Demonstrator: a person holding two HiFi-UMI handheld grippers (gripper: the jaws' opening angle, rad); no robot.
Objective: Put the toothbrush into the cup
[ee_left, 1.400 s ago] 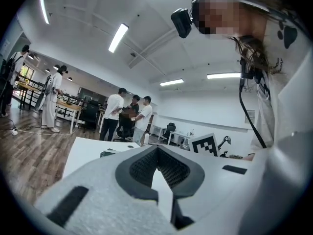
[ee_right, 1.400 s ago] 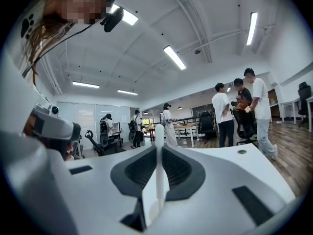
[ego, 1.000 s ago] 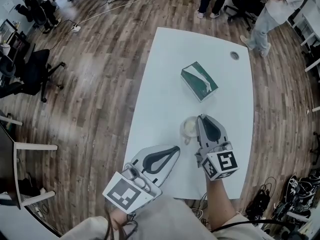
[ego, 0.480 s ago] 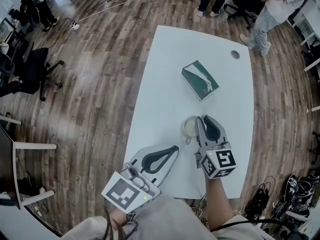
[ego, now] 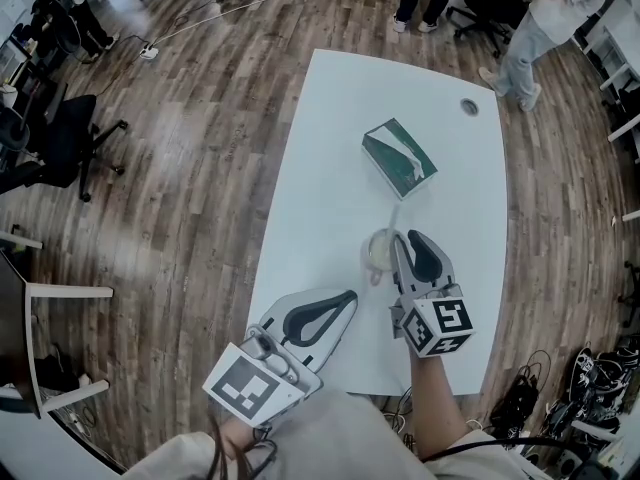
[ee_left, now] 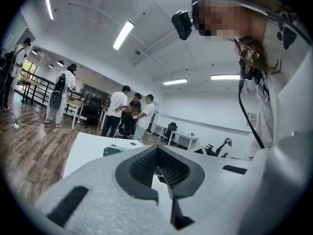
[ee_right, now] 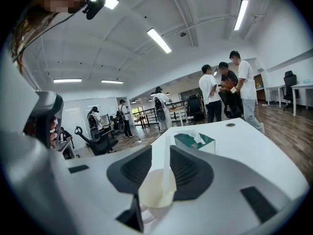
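A pale translucent cup (ego: 378,254) stands on the white table (ego: 330,168), just left of my right gripper (ego: 402,237). A thin white toothbrush (ego: 392,218) stands in the cup and leans toward the far side. In the right gripper view the cup (ee_right: 156,192) sits low between the jaws and the toothbrush (ee_right: 166,165) rises in the gap, narrower than it. The right gripper (ee_right: 161,153) is open. My left gripper (ego: 352,298) hovers at the table's near edge, away from the cup. Its jaws meet at the tip (ee_left: 157,150), holding nothing.
A green tissue box (ego: 398,160) lies beyond the cup, mid-table. A round cable hole (ego: 469,109) is at the far right corner. Several people (ego: 540,18) stand past the table's far end. A black office chair (ego: 60,148) stands on the wood floor at left.
The toothbrush now shows sticking out of the cup toward the tissue box; before it was not visible. The right gripper has shifted slightly back. The left gripper is still.
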